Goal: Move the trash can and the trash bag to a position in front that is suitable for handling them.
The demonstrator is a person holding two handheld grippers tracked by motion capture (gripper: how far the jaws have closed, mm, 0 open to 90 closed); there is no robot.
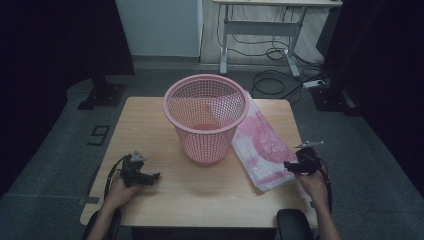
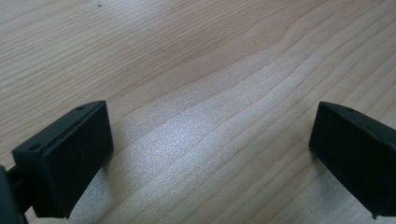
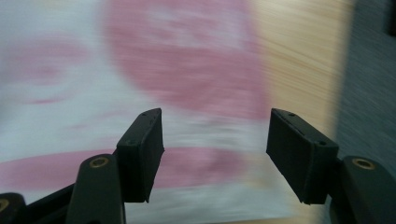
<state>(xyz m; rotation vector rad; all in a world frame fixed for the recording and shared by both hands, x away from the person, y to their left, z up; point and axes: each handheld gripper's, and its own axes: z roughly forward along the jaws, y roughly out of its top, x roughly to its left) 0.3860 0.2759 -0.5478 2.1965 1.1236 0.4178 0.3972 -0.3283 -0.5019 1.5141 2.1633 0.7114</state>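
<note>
A pink mesh basket (image 1: 206,118) stands upright in the middle of the wooden table (image 1: 150,125). To its right lies a flat white bag with pink print (image 1: 260,145), its far end tucked against the basket. My right gripper (image 1: 289,165) hovers at the bag's near right edge. In the right gripper view its jaws stand apart over the blurred bag (image 3: 140,70), with nothing between them. My left gripper (image 1: 154,177) rests low over the table's near left part. In the left gripper view its jaws are wide apart above bare wood (image 2: 196,70).
The table's right edge (image 3: 336,70) runs close beside my right gripper, with grey floor beyond it. A white desk frame (image 1: 260,30) and loose cables (image 1: 280,80) lie on the floor behind the table. A dark stand base (image 1: 102,95) sits at the far left.
</note>
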